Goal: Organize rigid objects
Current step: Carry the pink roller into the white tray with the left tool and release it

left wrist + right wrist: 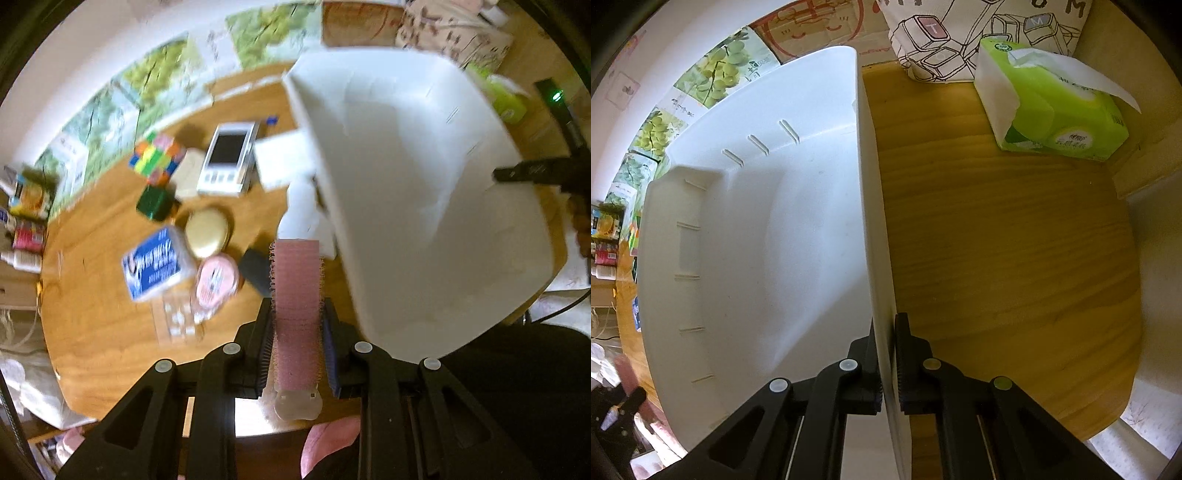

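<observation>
Left wrist view: the left gripper (295, 332) clamps a pink hair roller (295, 291) between its two fingers, the roller standing lengthwise along them with its pale clip end toward the camera, held above the wooden table (110, 332). Just to its right sits a large white plastic bin (424, 184), its open interior facing the lens. Left of the roller a loose cluster of items lies on the tabletop: a blue-labelled packet (157, 264), a round gold tin (207, 232), a round pink tin (217, 282), a dark green box (155, 203), a multicoloured puzzle cube (157, 157) and a white handheld device with a dark screen (229, 158); motion blur softens their detail. At the far right of this view the right gripper (532, 173) reaches in at the bin's edge. Right wrist view: that gripper's fingers (905, 354) are drawn narrow and pinch the bin's thin side wall (875, 221), one finger inside the bin and one outside. Beyond the bin, on bare wood, a green tissue pack (1052, 107) rests near a printed fabric bag (960, 37).
</observation>
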The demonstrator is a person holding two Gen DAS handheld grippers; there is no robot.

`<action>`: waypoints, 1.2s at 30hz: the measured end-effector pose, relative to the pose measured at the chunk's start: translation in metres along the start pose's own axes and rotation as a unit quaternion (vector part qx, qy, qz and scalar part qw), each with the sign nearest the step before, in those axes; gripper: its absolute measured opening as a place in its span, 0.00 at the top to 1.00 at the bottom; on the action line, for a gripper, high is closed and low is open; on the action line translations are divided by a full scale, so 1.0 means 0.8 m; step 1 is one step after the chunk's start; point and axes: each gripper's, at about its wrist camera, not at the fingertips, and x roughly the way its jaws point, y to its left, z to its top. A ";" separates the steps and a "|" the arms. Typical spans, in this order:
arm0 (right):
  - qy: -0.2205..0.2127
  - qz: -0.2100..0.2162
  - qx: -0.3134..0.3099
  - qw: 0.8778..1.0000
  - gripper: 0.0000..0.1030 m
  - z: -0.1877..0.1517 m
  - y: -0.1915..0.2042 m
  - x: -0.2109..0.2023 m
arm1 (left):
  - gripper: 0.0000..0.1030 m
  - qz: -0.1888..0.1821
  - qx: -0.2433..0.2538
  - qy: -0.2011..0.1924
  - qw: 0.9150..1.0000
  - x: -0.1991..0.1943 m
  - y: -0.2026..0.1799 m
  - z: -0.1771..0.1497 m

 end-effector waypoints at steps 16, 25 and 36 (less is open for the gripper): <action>0.001 -0.009 -0.011 1.000 0.95 0.001 0.004 0.000 | 0.75 -0.052 0.068 -0.046 0.995 0.014 -0.073 0.060; -0.001 -0.011 -0.015 1.000 0.95 -0.001 0.014 0.003 | 0.73 -0.077 0.054 -0.036 0.995 0.022 -0.085 0.074; -0.005 -0.017 -0.026 1.000 0.95 -0.010 0.022 -0.002 | 0.42 -0.080 -0.020 -0.055 0.995 0.016 -0.054 0.074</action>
